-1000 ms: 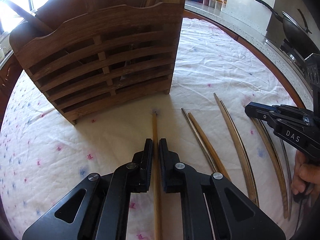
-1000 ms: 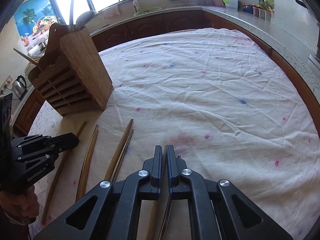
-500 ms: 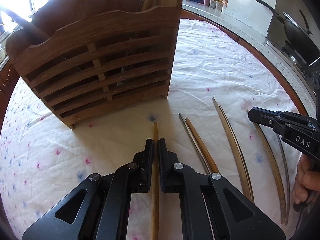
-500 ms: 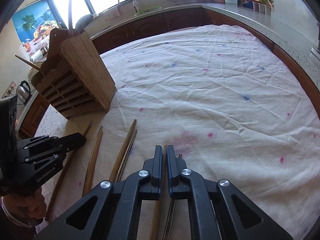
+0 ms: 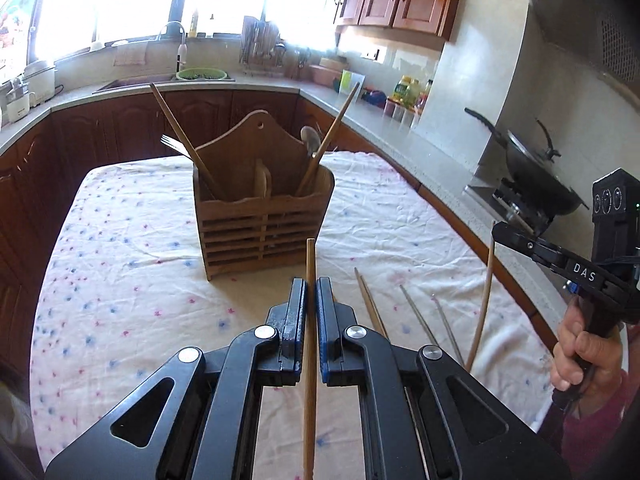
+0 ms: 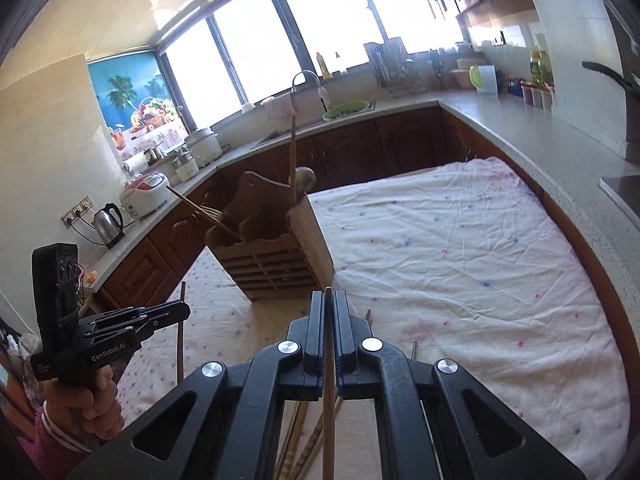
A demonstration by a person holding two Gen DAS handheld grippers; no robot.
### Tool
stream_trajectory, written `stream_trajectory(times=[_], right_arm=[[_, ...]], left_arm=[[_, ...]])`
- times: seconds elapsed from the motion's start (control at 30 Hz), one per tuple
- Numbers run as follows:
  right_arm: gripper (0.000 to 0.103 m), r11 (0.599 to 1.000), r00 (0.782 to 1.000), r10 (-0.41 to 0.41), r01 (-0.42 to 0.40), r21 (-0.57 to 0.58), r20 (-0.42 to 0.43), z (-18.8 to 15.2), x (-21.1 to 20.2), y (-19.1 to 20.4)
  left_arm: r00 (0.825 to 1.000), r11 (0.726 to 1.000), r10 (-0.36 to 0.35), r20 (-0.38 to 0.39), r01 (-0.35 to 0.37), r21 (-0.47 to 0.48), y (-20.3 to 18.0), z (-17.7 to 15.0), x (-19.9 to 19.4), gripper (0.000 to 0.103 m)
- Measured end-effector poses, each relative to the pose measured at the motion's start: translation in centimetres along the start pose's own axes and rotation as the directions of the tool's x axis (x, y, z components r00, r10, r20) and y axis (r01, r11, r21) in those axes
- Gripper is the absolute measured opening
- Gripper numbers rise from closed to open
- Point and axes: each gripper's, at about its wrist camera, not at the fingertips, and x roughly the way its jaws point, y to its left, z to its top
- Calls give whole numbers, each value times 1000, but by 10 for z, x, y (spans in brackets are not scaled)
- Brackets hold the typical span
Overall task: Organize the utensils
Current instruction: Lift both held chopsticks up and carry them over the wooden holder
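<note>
I have one long, thin wooden chopstick (image 5: 309, 344) pinched between the jaws of my left gripper (image 5: 311, 286); it runs straight through the blue-edged pads, its tip poking out ahead of them, clear of the table. My right gripper (image 6: 329, 300) is pressed together on a second wooden chopstick (image 6: 328, 392) the same way, tip just past the fingertips; from the left wrist view that stick hangs slanted below the right jaws, above the cloth. A hand (image 5: 584, 354) grips the right tool's handle, and another hand (image 6: 86, 404) with a pink sleeve holds the left one.

On the white cloth with small pink and blue flowers (image 5: 132, 280) beneath and between the two grippers lie more loose sticks: a wooden pair (image 5: 370, 304) lying together and two thin grey metal-looking ones (image 5: 430, 316) beside them, fanned out side by side.

Ahead of both grippers stands the slatted brown wooden utensil holder (image 5: 260, 236), upright near the middle of the table. It already holds two wooden chopsticks leaning outward, one per side compartment, plus a metal fork (image 5: 172, 145) on the left and a spoon (image 5: 311, 138) on the right.

Around the table runs a grey counter (image 5: 408, 136) over dark wood cabinets, with a black wok (image 5: 532, 168) on the stove at right.
</note>
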Motion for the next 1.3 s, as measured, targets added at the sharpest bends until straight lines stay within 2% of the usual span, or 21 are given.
stream_trajectory(times=[0.13, 0.33, 0.73, 1.13, 1.3], right_arm=[[3, 1000, 998, 7, -5, -31, 58, 10, -23, 15], [3, 998, 994, 10, -4, -56, 110, 26, -32, 27], [3, 996, 987, 35, -21, -88, 160, 59, -23, 44], [3, 996, 968, 50, -29, -89, 246, 112, -8, 52], [3, 997, 961, 44, -24, -75, 275, 137, 8, 48]], left_arm=[[998, 999, -28, 50, 29, -22, 6, 5, -32, 4], [993, 999, -25, 116, 27, -22, 10, 12, -61, 4], [976, 999, 15, 216, -8, -34, 22, 48, -75, 4], [935, 998, 66, 347, -59, -31, 32, 109, -83, 4], [909, 996, 83, 408, -67, -53, 38, 136, -82, 4]])
